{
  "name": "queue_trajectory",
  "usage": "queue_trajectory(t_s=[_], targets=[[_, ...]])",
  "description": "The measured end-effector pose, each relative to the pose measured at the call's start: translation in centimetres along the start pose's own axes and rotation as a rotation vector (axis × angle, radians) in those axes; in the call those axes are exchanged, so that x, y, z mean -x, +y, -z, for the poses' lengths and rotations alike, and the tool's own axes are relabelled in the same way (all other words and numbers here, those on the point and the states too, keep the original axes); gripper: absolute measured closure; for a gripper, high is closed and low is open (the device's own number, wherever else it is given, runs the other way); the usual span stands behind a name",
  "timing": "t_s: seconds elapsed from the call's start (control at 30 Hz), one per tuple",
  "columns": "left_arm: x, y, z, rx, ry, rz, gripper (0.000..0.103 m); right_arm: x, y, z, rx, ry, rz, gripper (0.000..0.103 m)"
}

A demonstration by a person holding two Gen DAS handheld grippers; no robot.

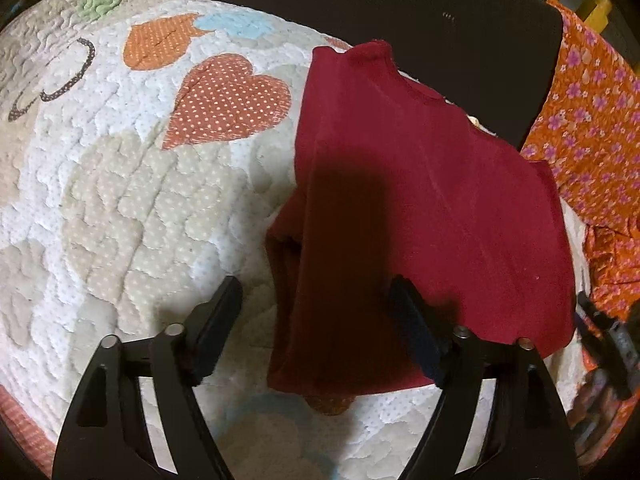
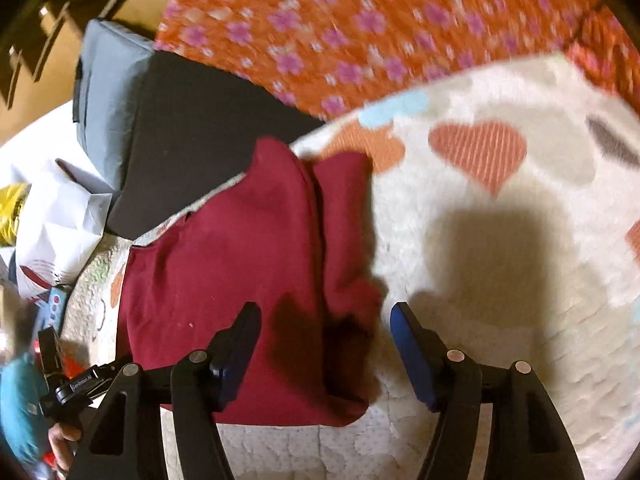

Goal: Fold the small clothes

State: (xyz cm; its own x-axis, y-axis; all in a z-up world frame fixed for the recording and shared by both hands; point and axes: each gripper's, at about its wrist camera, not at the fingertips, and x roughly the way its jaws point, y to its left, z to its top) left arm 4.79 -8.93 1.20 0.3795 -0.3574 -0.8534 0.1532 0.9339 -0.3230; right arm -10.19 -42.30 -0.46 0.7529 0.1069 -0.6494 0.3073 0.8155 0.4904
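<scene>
A small dark red shirt (image 1: 420,200) lies flat on a white quilt with heart patches (image 1: 140,200), one side folded over along its left edge. My left gripper (image 1: 316,292) is open above the shirt's near left part and holds nothing. In the right wrist view the same shirt (image 2: 224,272) lies on the quilt (image 2: 500,280). My right gripper (image 2: 326,316) is open above the shirt's near right edge and holds nothing. The right gripper also shows at the right edge of the left wrist view (image 1: 608,344).
An orange cloth with pink flowers (image 1: 592,120) lies to the right of the shirt, also in the right wrist view (image 2: 360,24). A black pad (image 1: 400,8) lies behind the shirt. White paper and a yellow item (image 2: 52,216) lie at the far left.
</scene>
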Motion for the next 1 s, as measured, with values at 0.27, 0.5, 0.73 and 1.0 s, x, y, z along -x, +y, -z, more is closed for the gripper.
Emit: queue_trajectory(t_s=[0.27,0.5,0.73,1.0], targets=[[-0.8,-1.2,0.4,-0.032,-0.027,0.003,0.011,-2.5,-0.2,0.0,-0.033,-0.002,-0.089,0.034],[-0.3,-2.5,1.0,-0.122,-0.037,0.022,0.081,-3.2,0.7,-0.1,-0.004,0.013,-0.122,0.076],[4.2,-0.6,1.4,-0.042,-0.004,0.15,0.09,3.4,3.6,0.3,0.07,-0.01,-0.203,0.08],[7.3,0.0,9.2,-0.147,0.105,0.081,0.091,9.2,1.7,7.9,0.085,0.088,-0.112,0.071]])
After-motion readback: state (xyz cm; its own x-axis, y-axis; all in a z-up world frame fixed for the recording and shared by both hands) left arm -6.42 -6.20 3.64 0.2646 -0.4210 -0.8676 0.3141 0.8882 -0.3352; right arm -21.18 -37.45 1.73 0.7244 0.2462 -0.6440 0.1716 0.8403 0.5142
